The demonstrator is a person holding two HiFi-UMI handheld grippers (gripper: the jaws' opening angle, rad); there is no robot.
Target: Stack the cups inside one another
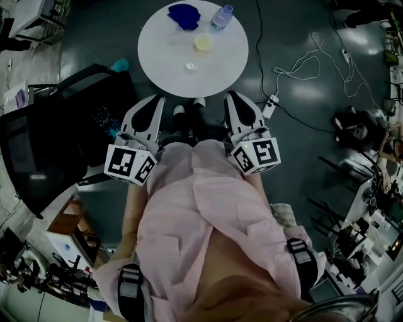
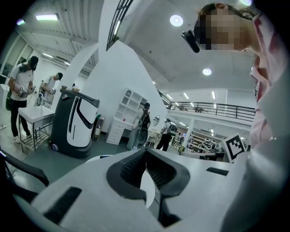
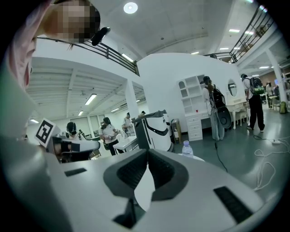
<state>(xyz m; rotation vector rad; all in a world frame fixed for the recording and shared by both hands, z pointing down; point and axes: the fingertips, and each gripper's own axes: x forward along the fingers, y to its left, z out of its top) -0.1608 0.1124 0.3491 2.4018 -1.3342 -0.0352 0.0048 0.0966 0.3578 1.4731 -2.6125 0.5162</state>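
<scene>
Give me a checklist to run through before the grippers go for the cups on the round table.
1. Left gripper empty: ok, jaws together on nothing.
2. Right gripper empty: ok, jaws together on nothing.
3. Jaws open for a grasp: not ok, both are shut.
4. Cups in sight: ok, the yellow cup and the small pale cup stand apart on the white table.
5. Grippers over the table: not ok, both are held short of its near edge.
6. Bottle and blue cloth out of the way: ok, both are at the far edge.
</scene>
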